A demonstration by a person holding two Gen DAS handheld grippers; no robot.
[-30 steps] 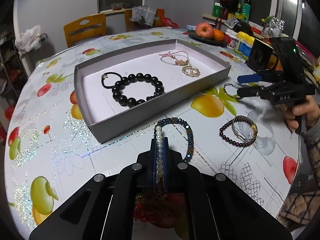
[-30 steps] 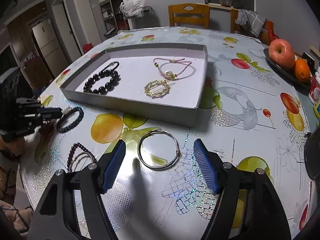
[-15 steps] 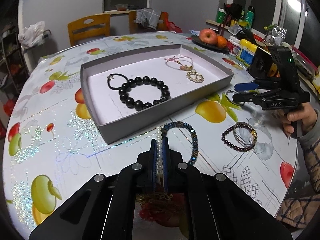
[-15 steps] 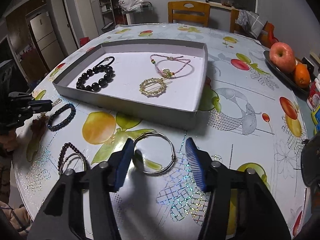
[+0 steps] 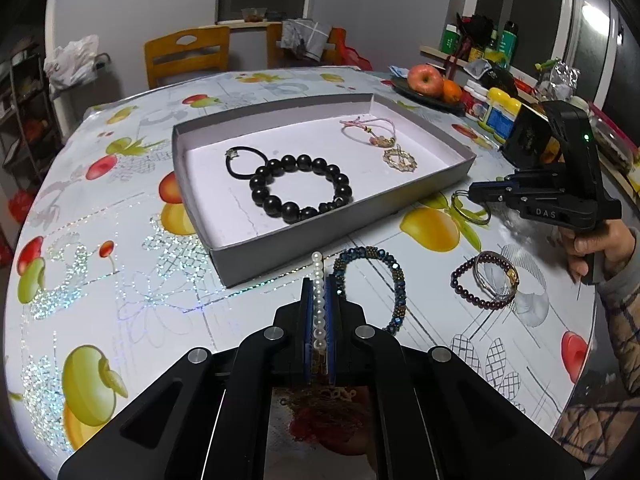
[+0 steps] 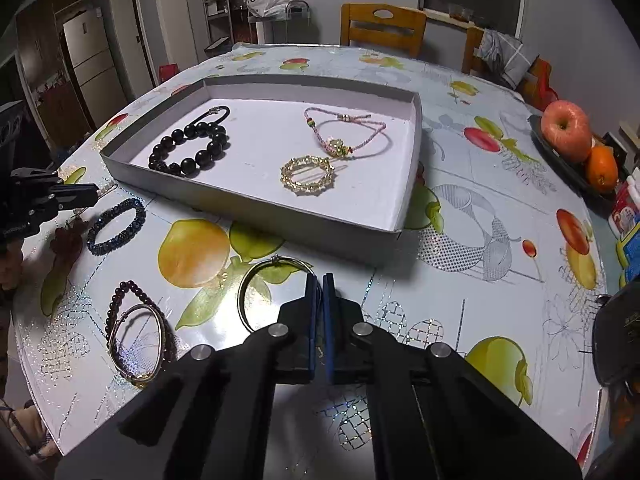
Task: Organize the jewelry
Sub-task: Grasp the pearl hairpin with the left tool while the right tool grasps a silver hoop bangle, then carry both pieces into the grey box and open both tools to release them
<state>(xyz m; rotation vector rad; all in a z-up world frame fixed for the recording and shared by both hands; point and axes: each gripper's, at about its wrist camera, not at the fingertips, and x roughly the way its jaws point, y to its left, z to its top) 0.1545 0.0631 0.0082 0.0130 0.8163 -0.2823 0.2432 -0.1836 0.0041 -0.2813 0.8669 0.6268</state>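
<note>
Silver bangle (image 6: 276, 292): on the tablecloth just before the grey tray (image 6: 256, 204), rim now pinched.
Right gripper (image 6: 319, 280): a second ago wide, now clamped on it.
Left gripper (image 5: 319, 280): unchanged, gripping the pearl strand (image 5: 318, 292).

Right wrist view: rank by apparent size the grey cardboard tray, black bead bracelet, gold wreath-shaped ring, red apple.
1. Grey cardboard tray, by far the largest.
2. Black bead bracelet.
3. Gold wreath-shaped ring and red apple: they look about equal, and fisheye stretch at the edge makes ranking them unsure.
</note>
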